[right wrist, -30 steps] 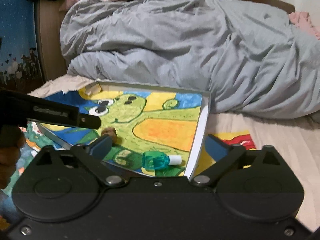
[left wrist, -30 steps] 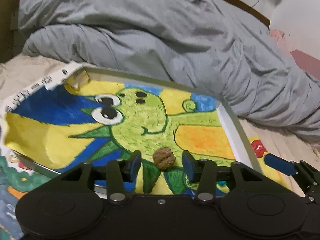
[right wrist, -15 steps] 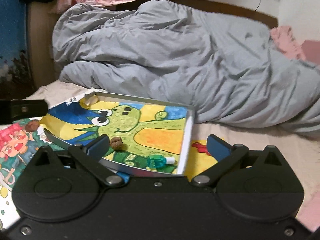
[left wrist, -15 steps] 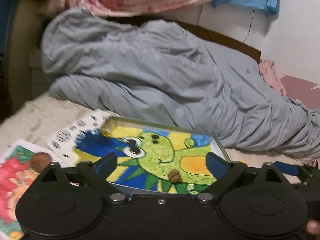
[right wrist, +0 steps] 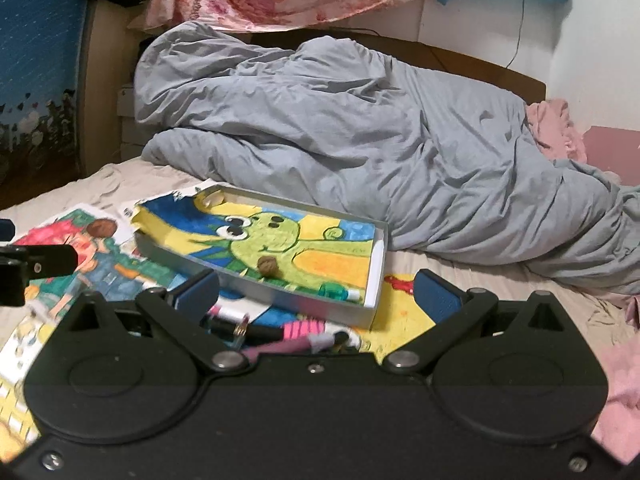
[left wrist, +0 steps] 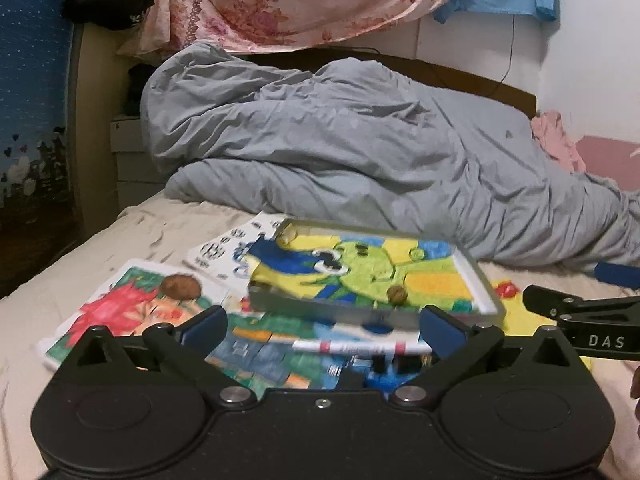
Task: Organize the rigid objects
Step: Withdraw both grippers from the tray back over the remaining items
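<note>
- Both my left tongs point(left wrist: 322, 326) and right tongs point(right wrist: 316, 292) gape wide, the left's jaws just opened, nothing between them.
- The loose walnut point(left wrist: 181, 286) could roll off the sloping pictures when I reach for it.
- The tray point(right wrist: 362, 312) sits tilted, so a nudge may spill its contents.

Left gripper point(left wrist: 324, 326) just opened wide; right gripper point(right wrist: 318, 296) open, both empty

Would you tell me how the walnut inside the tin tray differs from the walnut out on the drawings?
The tray walnut lies inside the metal tray, on the green cartoon picture; the loose walnut lies outside it, on a red drawing. The tray walnut looks paler, the loose one darker brown. Neither is gripped.
</note>
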Action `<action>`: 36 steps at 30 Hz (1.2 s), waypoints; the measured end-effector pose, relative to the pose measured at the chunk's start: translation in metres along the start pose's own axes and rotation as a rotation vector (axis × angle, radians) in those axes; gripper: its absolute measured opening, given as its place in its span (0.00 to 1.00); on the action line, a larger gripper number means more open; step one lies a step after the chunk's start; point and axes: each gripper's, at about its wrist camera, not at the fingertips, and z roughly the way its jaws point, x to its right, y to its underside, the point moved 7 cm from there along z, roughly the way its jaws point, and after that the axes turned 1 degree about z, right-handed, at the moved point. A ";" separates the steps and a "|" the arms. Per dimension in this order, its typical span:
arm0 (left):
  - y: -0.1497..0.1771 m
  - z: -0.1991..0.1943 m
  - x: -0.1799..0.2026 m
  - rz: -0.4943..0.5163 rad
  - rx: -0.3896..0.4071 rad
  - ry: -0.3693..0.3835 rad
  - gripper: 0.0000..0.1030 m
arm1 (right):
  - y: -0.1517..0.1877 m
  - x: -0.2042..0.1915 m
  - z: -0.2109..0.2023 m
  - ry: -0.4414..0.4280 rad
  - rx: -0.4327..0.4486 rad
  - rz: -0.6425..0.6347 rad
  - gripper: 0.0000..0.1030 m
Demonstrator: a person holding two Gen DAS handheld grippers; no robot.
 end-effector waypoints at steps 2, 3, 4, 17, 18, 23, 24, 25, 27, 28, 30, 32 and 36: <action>0.009 -0.008 -0.004 0.001 -0.004 -0.009 0.99 | 0.007 -0.003 -0.009 -0.005 0.010 -0.004 1.00; 0.014 -0.013 -0.006 -0.003 -0.007 -0.012 0.99 | 0.011 -0.005 -0.014 -0.003 0.015 -0.007 1.00; 0.019 -0.016 -0.007 -0.005 -0.011 -0.012 0.99 | 0.014 -0.006 -0.018 -0.001 0.016 -0.010 1.00; 0.057 -0.026 -0.015 -0.004 -0.051 -0.038 0.99 | 0.057 -0.009 -0.035 -0.035 -0.074 0.055 1.00; 0.059 -0.025 -0.015 -0.005 -0.056 -0.038 0.99 | 0.057 -0.010 -0.033 -0.038 -0.081 0.055 1.00; 0.069 -0.022 -0.015 0.016 -0.072 -0.045 0.99 | 0.068 -0.014 -0.022 -0.062 -0.122 0.074 1.00; 0.070 -0.020 -0.016 0.015 -0.077 -0.047 0.99 | 0.067 -0.014 -0.020 -0.064 -0.124 0.076 1.00; 0.071 -0.019 -0.016 0.014 -0.082 -0.047 0.99 | 0.068 -0.014 -0.018 -0.065 -0.127 0.078 1.00; 0.074 -0.018 -0.016 0.013 -0.088 -0.048 0.99 | 0.068 -0.016 -0.016 -0.067 -0.130 0.084 1.00; 0.075 -0.017 -0.016 0.016 -0.091 -0.049 0.99 | 0.069 -0.016 -0.015 -0.069 -0.132 0.086 0.99; 0.077 -0.015 -0.016 0.017 -0.095 -0.048 0.99 | 0.070 -0.016 -0.015 -0.072 -0.138 0.087 1.00; 0.078 -0.014 -0.016 0.012 -0.098 -0.048 0.99 | 0.071 -0.017 -0.014 -0.075 -0.143 0.085 1.00; 0.079 -0.013 -0.017 0.004 -0.103 -0.047 0.99 | 0.071 -0.017 -0.011 -0.079 -0.147 0.084 1.00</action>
